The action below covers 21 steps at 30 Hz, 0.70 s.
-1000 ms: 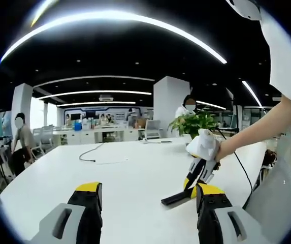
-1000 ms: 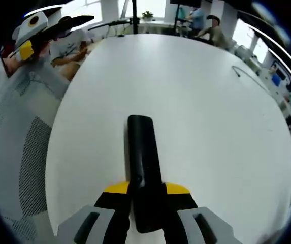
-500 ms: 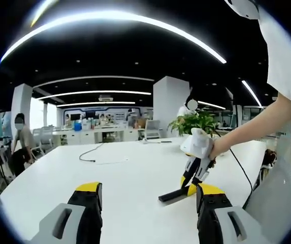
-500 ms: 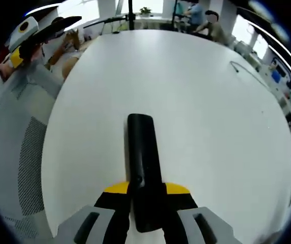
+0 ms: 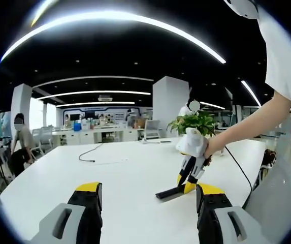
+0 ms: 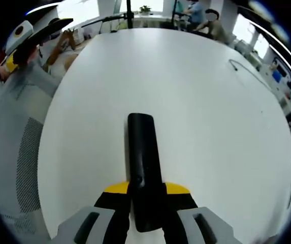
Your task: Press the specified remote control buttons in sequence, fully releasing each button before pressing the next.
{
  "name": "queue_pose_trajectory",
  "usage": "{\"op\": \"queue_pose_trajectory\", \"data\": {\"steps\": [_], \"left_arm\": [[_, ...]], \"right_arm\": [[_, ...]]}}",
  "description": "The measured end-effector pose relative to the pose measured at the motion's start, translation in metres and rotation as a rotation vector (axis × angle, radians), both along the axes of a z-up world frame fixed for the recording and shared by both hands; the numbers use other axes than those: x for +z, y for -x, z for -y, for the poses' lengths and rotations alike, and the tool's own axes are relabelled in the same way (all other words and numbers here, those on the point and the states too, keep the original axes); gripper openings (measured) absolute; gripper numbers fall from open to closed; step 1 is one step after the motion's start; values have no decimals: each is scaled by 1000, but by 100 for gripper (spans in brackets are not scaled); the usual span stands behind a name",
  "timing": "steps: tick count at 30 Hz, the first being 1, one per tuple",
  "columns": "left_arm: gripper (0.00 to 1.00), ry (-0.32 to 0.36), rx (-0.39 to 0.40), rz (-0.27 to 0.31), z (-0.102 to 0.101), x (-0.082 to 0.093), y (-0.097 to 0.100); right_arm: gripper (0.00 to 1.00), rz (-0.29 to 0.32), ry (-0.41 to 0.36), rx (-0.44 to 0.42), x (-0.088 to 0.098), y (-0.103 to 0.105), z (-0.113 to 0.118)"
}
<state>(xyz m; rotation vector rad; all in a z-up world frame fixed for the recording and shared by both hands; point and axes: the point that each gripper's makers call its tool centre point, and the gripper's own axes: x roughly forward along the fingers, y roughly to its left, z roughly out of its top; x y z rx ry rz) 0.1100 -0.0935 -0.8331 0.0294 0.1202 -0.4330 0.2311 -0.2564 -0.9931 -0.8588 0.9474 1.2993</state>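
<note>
**Right gripper clamped on remote, left gripper wide open over the table**

Right gripper view: right gripper [image 6: 146, 195] sits at bottom centre, yellow-tipped jaws closed against both sides of a black remote [image 6: 142, 160]. The remote runs straight up the middle of the frame from between the jaws, far end rounded, ending about mid-frame. Buttons not readable; one small round mark shows on the remote just above the jaw tips. Whether the remote rests on the table or is held just above it, cannot tell from this angle.

White table [image 6: 206, 101] spreads behind the remote. A thin dark cable [image 6: 241, 68] lies on it at upper right. A grey mesh chair [image 6: 13, 152] back is along the left edge. The other gripper shows at upper left, dark and yellow, held in a hand.

Left gripper view: left gripper [image 5: 148, 203] at the bottom, jaws spread far apart, nothing between them, just bare table surface. Right of centre, the person's hand [image 5: 212, 147] holds the right gripper, pointing down and left with the remote sticking out of its jaws as a dark bar low over the table, just above and left of the left gripper's right-hand jaw tip. A forearm and white sleeve [image 5: 282, 56] enter from the upper right.

Background: potted plant [image 5: 196, 122] behind the hand, a white pillar [image 5: 166, 104] at centre, long ceiling light strips [image 5: 109, 20] across the top, desks and chairs at mid-left, a seated person [image 5: 21, 142] at far left, the cable on the table left of centre.
</note>
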Motion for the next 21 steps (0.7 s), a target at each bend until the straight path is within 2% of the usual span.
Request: {"op": "queue_pose_trajectory", "data": {"steps": [21], "left_arm": [[78, -4, 0, 5, 0, 0, -1]], "right_arm": [[21, -4, 6, -27, 0, -19, 0]]}}
